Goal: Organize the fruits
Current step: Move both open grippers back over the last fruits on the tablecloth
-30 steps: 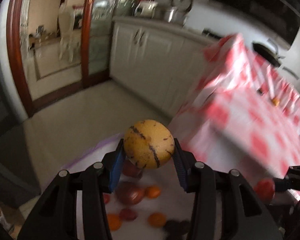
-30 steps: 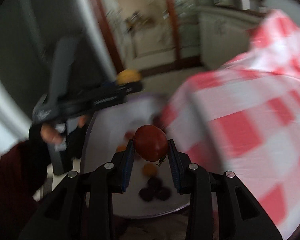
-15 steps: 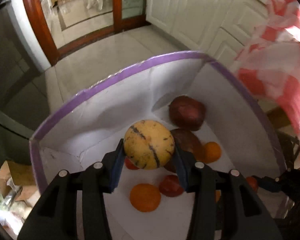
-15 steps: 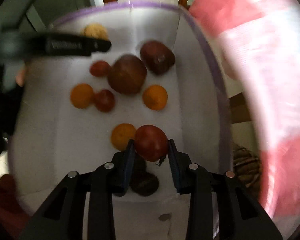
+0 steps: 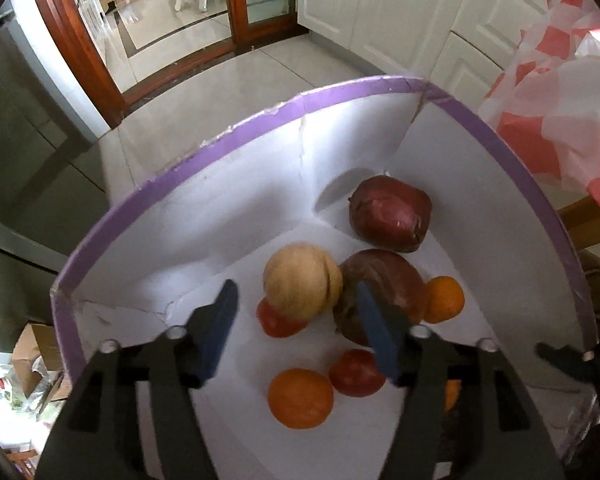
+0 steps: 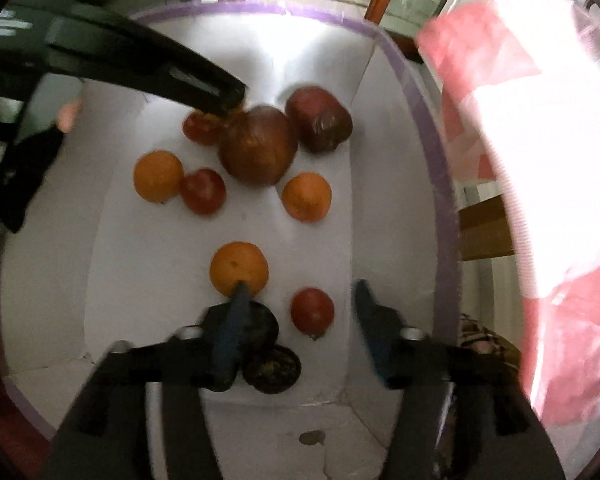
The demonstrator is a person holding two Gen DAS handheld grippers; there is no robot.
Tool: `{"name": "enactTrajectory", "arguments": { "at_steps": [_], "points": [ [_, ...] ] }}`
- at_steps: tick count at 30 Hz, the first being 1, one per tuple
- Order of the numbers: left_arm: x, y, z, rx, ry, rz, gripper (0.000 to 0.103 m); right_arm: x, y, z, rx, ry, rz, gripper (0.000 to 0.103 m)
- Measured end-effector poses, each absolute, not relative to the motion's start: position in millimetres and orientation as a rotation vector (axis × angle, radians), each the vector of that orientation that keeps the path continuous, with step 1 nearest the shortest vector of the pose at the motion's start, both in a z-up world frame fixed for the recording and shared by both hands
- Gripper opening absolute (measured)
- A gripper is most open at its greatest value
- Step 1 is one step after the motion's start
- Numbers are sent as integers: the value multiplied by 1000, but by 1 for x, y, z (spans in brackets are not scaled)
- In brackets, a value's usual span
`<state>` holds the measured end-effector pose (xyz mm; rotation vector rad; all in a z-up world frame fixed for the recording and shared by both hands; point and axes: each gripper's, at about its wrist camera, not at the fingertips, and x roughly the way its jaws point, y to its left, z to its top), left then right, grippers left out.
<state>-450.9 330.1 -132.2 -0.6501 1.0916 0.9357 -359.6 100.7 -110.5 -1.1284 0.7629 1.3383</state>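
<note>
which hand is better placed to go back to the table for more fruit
Right, probably. The right gripper is open and empty, its tomato already in the white box, beside the checked tablecloth. The left gripper sits on the far side.

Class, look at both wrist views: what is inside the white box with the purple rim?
Inside the white box lie three oranges, small red fruits, two large dark red fruits, a yellow fruit and dark fruits. The right gripper partly covers those dark fruits, so they cannot be identified.

Occlusions and blur

Left gripper hides part of a red fruit; right finger covers a dark fruit; checkered cloth blurred rightward.
</note>
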Motion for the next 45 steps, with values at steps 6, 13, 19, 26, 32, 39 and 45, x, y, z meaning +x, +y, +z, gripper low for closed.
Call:
{"name": "enactTrajectory", "arguments": {
  "at_steps": [6,13,19,26,32,39,45],
  "points": [
    [-450,334,-106,-652,1062,1009,79,-372,81,-86,-1111,715,1426,66],
    [-426,319,17,-460,680,1203,94,-369,40,28,-774,519,1610,73],
    [-342,244,107,-237,441,977,102,-281,-40,113,-374,401,1430,87],
    [-213,153,150,-157,363,573,101,-164,-151,165,-72,284,974,87],
    [-85,99,132,-205,374,382,101,-57,-226,154,121,321,592,87],
    [39,94,76,-390,474,376,101,32,-238,123,138,418,452,87],
    [82,105,62,-365,477,411,101,85,-221,100,125,506,350,87]
  ]
}}
